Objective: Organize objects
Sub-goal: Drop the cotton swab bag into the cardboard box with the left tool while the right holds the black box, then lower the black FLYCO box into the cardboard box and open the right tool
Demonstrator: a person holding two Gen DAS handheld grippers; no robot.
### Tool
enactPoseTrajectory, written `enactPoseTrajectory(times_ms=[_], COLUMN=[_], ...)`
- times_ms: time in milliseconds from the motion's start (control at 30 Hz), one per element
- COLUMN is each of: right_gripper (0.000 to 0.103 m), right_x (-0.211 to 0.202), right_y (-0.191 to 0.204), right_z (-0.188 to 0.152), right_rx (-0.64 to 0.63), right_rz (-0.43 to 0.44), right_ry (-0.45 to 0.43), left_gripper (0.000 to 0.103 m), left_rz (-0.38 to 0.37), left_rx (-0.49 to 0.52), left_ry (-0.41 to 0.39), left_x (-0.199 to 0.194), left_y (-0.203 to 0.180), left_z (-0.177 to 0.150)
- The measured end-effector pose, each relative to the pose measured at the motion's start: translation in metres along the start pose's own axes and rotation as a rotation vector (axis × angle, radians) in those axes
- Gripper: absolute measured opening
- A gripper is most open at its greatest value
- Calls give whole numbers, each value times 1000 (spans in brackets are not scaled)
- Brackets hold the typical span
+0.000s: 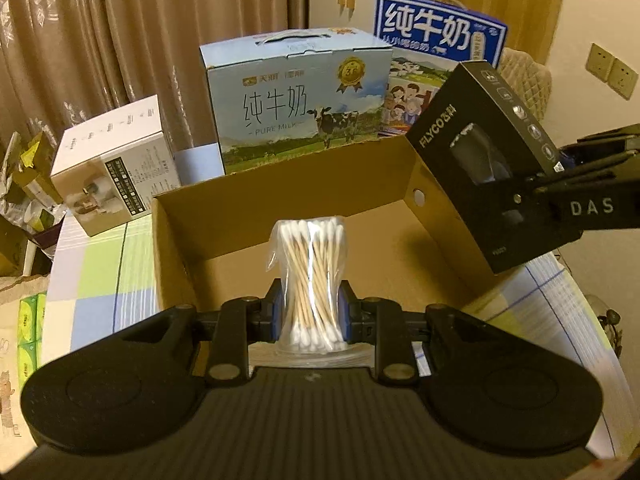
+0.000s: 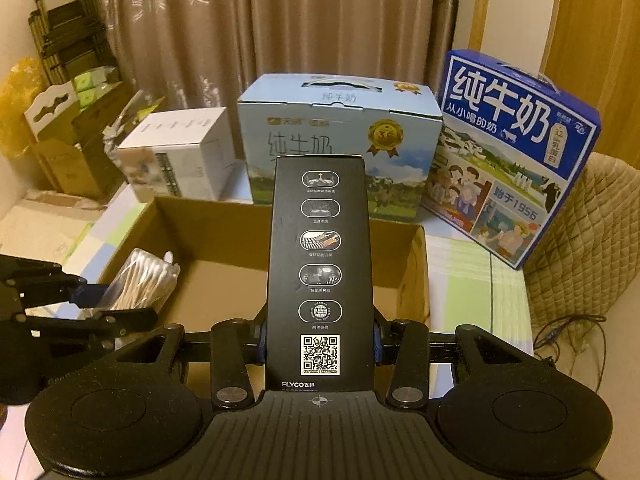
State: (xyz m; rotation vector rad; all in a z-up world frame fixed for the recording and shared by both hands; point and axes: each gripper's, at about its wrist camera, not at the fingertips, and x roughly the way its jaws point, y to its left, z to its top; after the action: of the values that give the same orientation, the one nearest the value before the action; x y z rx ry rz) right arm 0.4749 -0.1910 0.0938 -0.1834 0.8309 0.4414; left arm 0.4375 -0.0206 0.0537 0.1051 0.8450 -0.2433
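**Two items carried over the open box**

A swab pack [image 1: 311, 284] is clamped in the left hand-held gripper [image 1: 310, 312], a black carton [image 2: 320, 268] in the right hand-held gripper [image 2: 318, 344]. Both are held above the cardboard box [image 1: 332, 184]. Lowering and release inside are judged next.

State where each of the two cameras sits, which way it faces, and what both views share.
Left wrist view: sits on the left gripper, looking forward and down along its fingers, shut on a clear bag of wooden cotton swabs over the open brown cardboard box; the right gripper enters from the right.
Right wrist view: sits on the right gripper, facing likewise, shut on a long black FLYCO carton; the left gripper shows at left.
Shared: cardboard box, swabs, black carton, pale-blue milk carton, dark-blue milk carton, white box.
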Motion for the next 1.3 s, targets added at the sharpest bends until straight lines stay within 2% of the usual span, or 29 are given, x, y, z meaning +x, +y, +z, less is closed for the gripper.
enactPoseTrajectory(times_ms=[67,133,167,200,600,667,700,767,1033,1300], right_gripper=[41,41,41,41,41,47,55,57,57,57], right_x=[10,20,23,27,42,41,39,30,-19,-99], right_y=[-2,-5,-6,-6,-7,-9,-11,-12,-3,17], right_z=[3,4,3,2,-10,-10,-10,-9,-17,-58], right_rx=[15,27,28,26,44,74,89,106,49,11], right_rz=[0,7,10,7,32,83,88,89,57,77], right_ry=[0,12,18,23,55,41,32,-11,-47,-91], left_gripper=[24,29,36,38,38,38,40,50,53,60], left_rz=[3,2,5,8,28,28,29,34,45,37], left_rx=[-10,-33,-47,-54,-56,-54,-51,-52,-52,-54], left_ry=[-3,-10,-8,-6,15,15,12,2,-20,-60], left_x=[10,18,22,24,22,20,18,13,-18,-81], left_y=[2,6,8,9,24,24,24,23,17,4], left_z=[3,6,7,7,-8,-8,-9,-9,-24,-48])
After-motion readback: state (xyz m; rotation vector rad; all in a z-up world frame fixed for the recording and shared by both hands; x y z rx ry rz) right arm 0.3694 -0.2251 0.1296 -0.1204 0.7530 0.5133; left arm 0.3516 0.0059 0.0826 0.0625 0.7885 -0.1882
